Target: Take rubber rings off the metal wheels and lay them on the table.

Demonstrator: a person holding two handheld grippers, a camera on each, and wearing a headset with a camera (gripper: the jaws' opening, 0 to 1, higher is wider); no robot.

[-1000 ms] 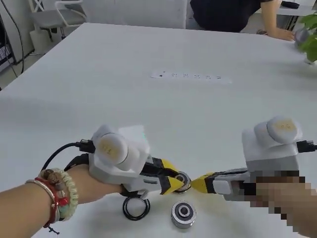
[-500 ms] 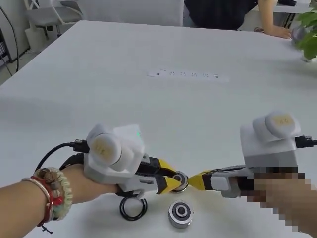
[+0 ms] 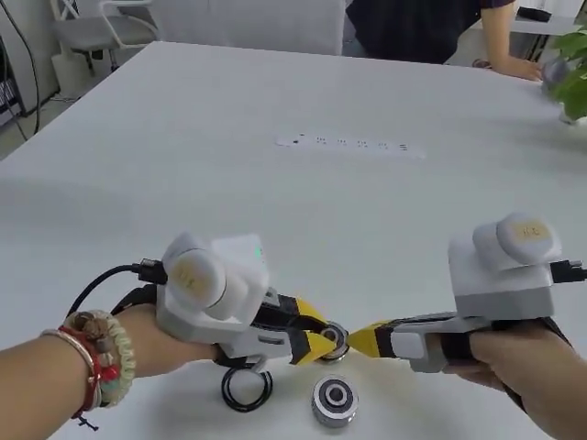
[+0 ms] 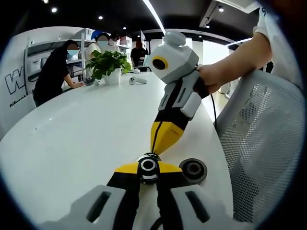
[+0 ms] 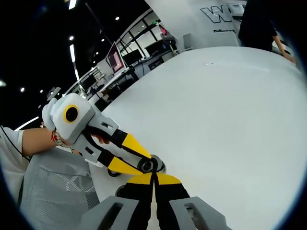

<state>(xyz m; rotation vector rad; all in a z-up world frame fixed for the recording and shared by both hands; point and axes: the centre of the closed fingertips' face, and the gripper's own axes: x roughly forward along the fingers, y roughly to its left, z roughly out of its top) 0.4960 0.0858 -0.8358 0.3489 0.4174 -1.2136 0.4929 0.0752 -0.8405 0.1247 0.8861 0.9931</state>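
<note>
Watching the big white table (image 3: 275, 202) first: both grippers sit low in the lower middle of the head view, nose to nose. Left gripper (image 3: 321, 337) has its yellow jaws clamped on a small metal wheel (image 3: 335, 337). In the left gripper view the wheel's round face looks back at the camera, w/ one jaw on each side. Right gripper (image 3: 356, 340) comes in from the right of frame, jaws pressed together to a point, tip touching the wheel's rim. Can't tell if any rubber's nipped. So the wheel lies dead ahead of the right tip, to its left in frame. I'd say right does the peeling, pulling away from left. Just below them a 2nd wheel (image 3: 334, 401) lies flat. Left of that, black rubber rings (image 3: 246, 389) are already on the table.
</note>
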